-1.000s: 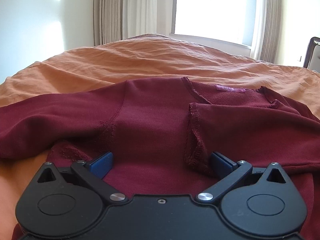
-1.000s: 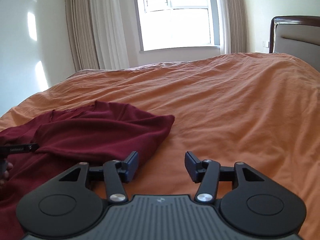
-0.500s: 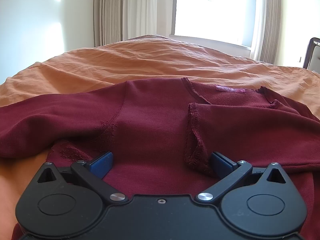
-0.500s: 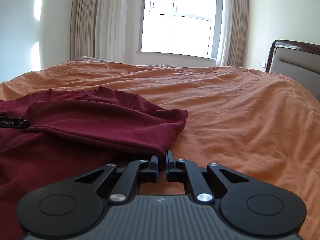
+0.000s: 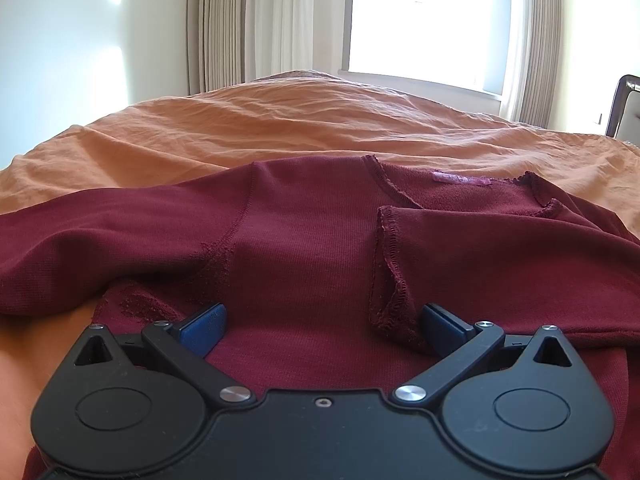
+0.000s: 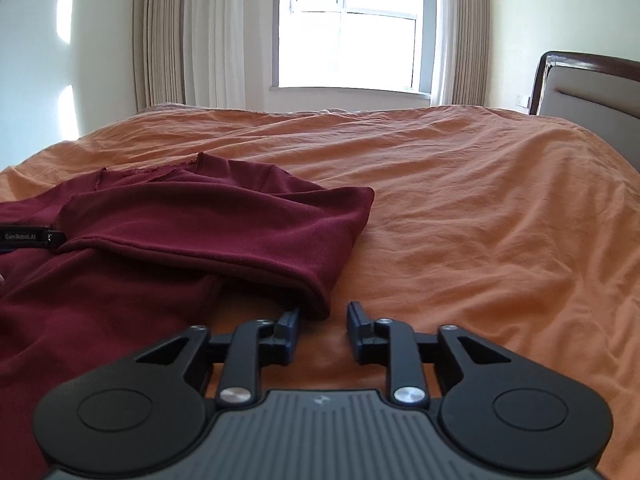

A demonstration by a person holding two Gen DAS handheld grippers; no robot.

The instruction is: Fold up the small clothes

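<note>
A dark red long-sleeved top (image 5: 304, 240) is spread across an orange bedsheet (image 5: 280, 128), seen at close range from the left wrist camera. The left gripper (image 5: 322, 322) is held low over the garment's body with its blue-padded jaws spread wide apart; nothing is pinched between them. One sleeve (image 6: 224, 236) has been laid over the garment (its cuff end lies nearest the right gripper). The right gripper (image 6: 322, 326) is positioned just beside that cuff, jaws parted around a small gap with only sheet visible between. A curtained window (image 6: 348, 28) and a headboard (image 6: 592, 84) are seen beyond the bed.
</note>
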